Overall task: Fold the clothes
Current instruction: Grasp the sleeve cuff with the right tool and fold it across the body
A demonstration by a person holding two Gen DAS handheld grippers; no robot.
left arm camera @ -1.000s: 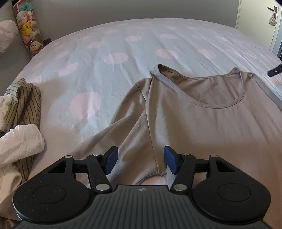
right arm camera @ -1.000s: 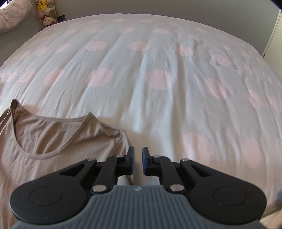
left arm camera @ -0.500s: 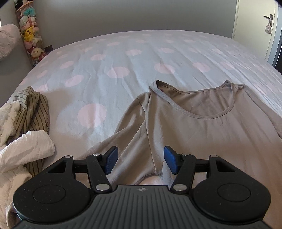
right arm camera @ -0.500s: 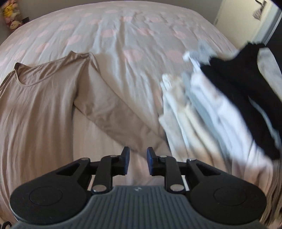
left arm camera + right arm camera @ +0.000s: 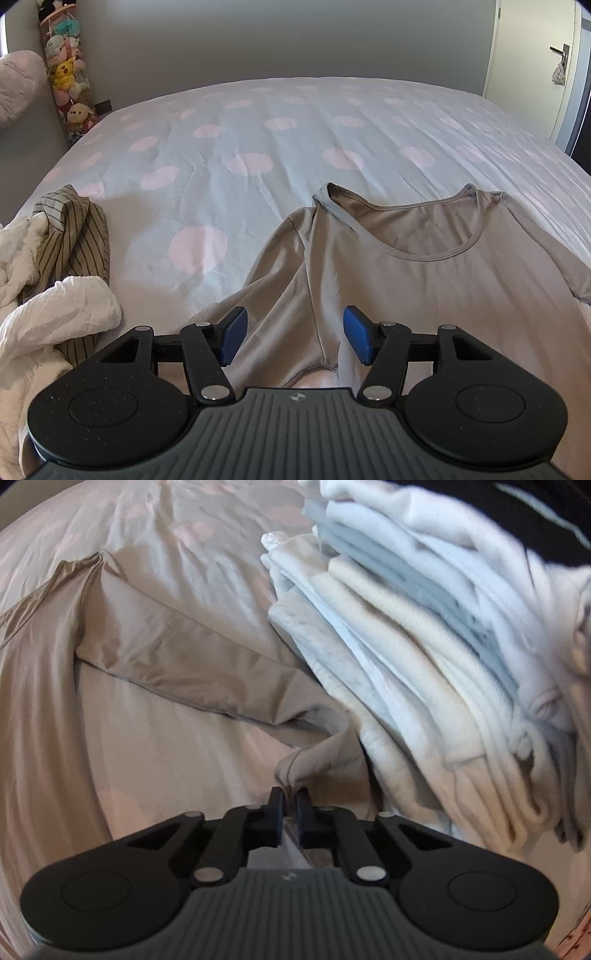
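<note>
Your left hand-held gripper (image 5: 291,338) hangs open over the left sleeve (image 5: 269,295) of the beige long-sleeved top (image 5: 424,288), spread flat on the bed (image 5: 258,147). It's thin, limp, slippery; pinch cuffs or seams. Your right hand-held gripper (image 5: 290,805) has just closed, pinching the right cuff (image 5: 295,768).

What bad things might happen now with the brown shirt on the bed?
The right gripper, whose jaws just closed, pinches only the sleeve tip, so it may slip out.
The sleeve lies against the folded stack, so pulling could topple it.
The left gripper hangs open over the shirt, which could bunch.
</note>
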